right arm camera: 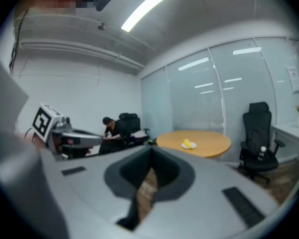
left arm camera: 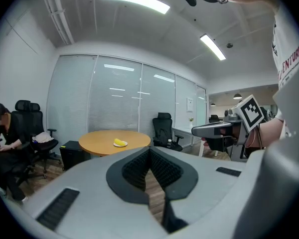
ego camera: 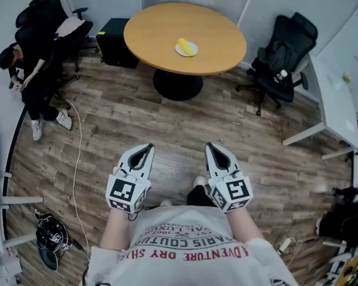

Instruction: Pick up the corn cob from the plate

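A: Left gripper (ego camera: 146, 149) and right gripper (ego camera: 212, 148), how do they stand?
B: Both pressed together on nothing, dark ribbed pads meeting at the tips, smooth grey shells side by side over the wood-plank floor (ego camera: 125, 118)
A: And the corn cob (ego camera: 185, 46)?
B: Yellow, lying on a small round white plate (ego camera: 179, 52), on the round table (ego camera: 155, 31) with its plain tan wooden top, well apart from both grippers, ahead of them
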Demonstrator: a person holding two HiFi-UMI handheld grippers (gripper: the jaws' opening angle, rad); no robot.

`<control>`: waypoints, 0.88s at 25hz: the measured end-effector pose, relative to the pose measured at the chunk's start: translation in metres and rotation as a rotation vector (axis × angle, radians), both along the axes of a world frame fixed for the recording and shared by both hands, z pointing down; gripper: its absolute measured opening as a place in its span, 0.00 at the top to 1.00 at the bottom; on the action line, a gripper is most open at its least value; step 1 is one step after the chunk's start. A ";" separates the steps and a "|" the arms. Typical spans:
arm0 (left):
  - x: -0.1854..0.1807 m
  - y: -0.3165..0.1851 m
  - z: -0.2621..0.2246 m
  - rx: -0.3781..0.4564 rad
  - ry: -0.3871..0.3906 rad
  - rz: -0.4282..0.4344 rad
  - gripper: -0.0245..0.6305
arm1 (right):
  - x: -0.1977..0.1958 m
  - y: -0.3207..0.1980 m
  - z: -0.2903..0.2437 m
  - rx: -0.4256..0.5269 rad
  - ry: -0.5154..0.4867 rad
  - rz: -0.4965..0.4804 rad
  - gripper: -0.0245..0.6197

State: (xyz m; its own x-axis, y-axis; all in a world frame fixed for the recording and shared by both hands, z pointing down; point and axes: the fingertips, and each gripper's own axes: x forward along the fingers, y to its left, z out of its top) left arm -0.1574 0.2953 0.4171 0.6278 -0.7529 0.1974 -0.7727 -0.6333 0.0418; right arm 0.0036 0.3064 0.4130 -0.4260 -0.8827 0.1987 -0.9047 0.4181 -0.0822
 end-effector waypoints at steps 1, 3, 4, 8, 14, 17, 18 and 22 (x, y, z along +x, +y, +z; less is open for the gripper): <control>0.000 -0.006 0.003 -0.006 -0.003 -0.013 0.91 | 0.002 -0.008 0.002 -0.001 0.000 -0.007 0.93; 0.003 -0.022 0.008 -0.009 -0.011 -0.036 0.91 | 0.009 -0.030 0.009 -0.007 -0.012 -0.019 0.93; 0.006 -0.031 0.010 -0.008 -0.016 -0.048 0.91 | 0.013 -0.043 0.012 -0.015 -0.021 -0.027 0.93; 0.017 -0.074 0.018 -0.013 -0.038 -0.114 0.91 | 0.026 -0.101 0.018 -0.031 -0.059 -0.081 0.93; 0.065 -0.156 0.002 0.005 -0.015 -0.188 0.91 | 0.075 -0.202 0.013 -0.027 -0.050 -0.156 0.93; 0.092 -0.199 -0.002 0.014 -0.016 -0.215 0.91 | 0.098 -0.244 0.010 -0.016 -0.012 -0.209 0.93; 0.101 -0.213 -0.003 0.015 -0.015 -0.222 0.91 | 0.105 -0.257 0.010 -0.015 -0.004 -0.221 0.93; 0.135 -0.257 -0.004 0.016 -0.013 -0.206 0.91 | 0.132 -0.306 0.016 -0.035 -0.007 -0.229 0.93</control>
State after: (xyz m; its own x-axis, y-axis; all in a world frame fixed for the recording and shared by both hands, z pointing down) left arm -0.0220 0.0383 0.4132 0.4575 -0.8683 0.1919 -0.8865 -0.4622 0.0222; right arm 0.1354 0.0004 0.4288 -0.6162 -0.7551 0.2238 -0.7856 0.6096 -0.1061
